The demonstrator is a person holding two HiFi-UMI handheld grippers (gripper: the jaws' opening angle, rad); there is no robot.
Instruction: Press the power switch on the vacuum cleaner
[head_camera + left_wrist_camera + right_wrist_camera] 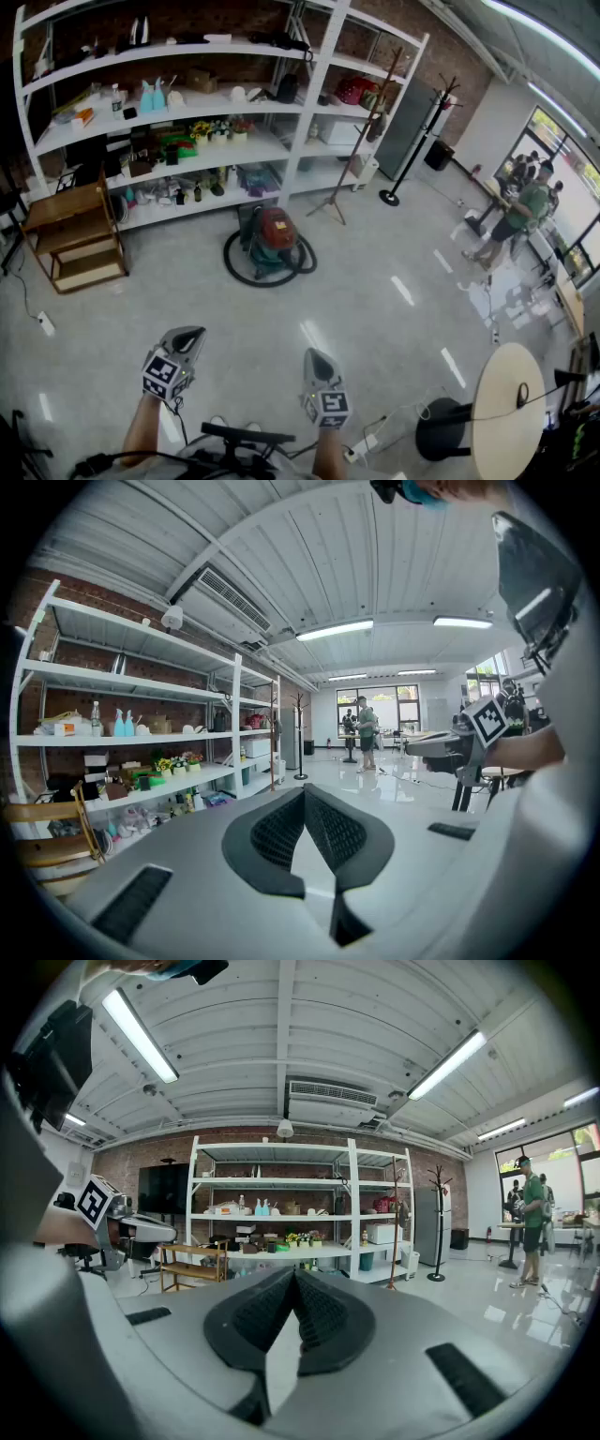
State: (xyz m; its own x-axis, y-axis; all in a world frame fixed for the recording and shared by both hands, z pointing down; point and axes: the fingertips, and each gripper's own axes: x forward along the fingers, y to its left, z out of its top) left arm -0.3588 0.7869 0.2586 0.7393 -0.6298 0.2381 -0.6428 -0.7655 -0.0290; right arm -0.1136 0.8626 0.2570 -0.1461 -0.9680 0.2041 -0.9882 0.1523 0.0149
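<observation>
Two grippers are seen from above, held low and close to the person's body, side by side. The left gripper point(190, 335) is pressed together at its tips, with nothing pinched between them. The right gripper point(313, 356) is likewise closed and empty. Both are pointed forward across open floor, probably because no approach has begun.

One vacuum cleaner point(273, 241), red-topped on a green body, is stood well ahead of both grippers, roughly between their lines and just in front of one tall white shelving unit point(314, 112). One black hose point(235, 269) is looped on the floor around it. The power switch cannot be made out at this range. Closed jaws would suit a press, since a single blunt tip is offered.

One wooden step shelf point(75, 208) is set far ahead to the left, one coat stand point(412, 141) far ahead to the right, and one round table point(511, 394) near the right gripper's right side.
</observation>
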